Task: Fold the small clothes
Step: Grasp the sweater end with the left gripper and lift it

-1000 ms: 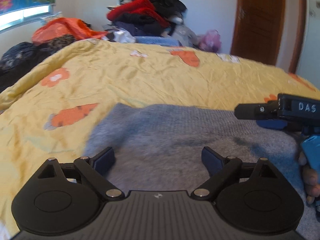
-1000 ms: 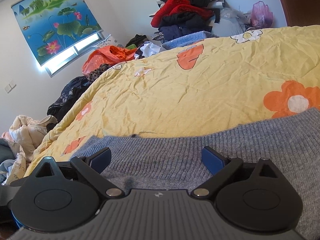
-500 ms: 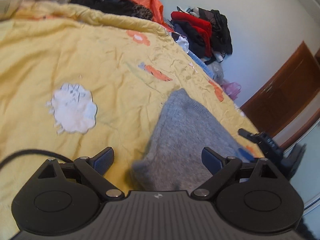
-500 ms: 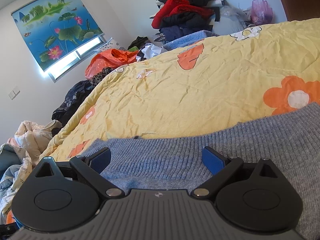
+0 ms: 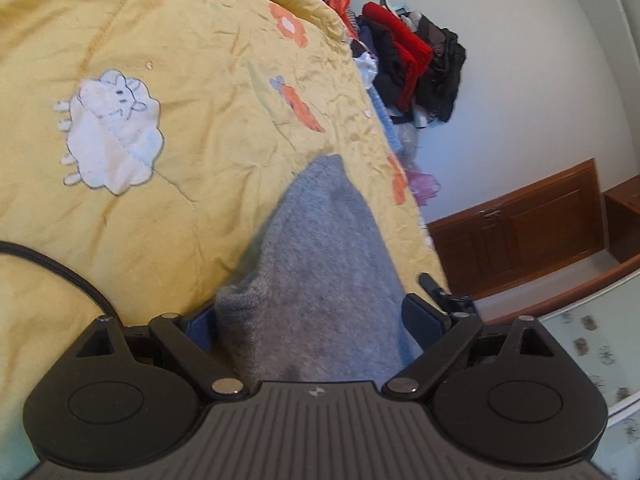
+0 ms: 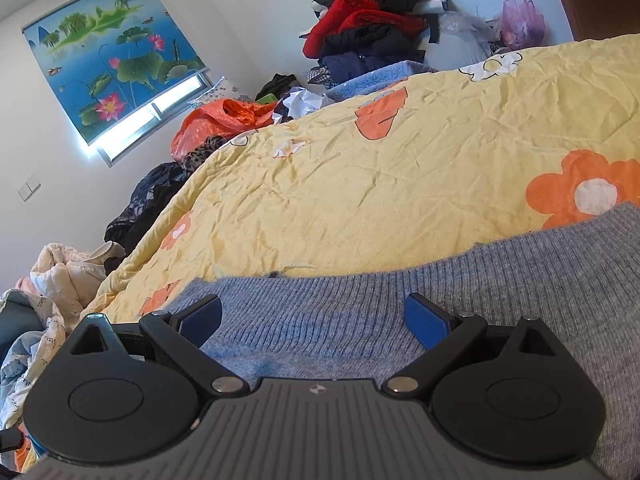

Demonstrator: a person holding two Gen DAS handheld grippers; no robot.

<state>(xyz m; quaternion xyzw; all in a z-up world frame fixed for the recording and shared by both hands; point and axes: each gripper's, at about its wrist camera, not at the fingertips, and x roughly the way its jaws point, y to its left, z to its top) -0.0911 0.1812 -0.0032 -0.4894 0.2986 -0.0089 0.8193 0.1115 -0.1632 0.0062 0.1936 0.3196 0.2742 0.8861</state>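
A grey knit sweater lies flat on a yellow flowered quilt. My left gripper is rolled on its side at one end of the sweater. Its jaws are closing with a bunched corner of the knit between them; the left pad is partly hidden behind that corner and no firm pinch shows. My right gripper stands open just above the sweater's ribbed hem, nothing pinched. Its black tip shows at the sweater's far side in the left wrist view.
A pile of red, black and blue clothes stands against the wall beyond the quilt. An orange bag and more garments lie off the bed's left side. A black cable crosses the quilt. A brown wooden door is behind.
The left gripper swung to the sweater's end and rolled onto its side; the knit's corner now sits between its narrowing jaws. The right gripper stayed where it was.
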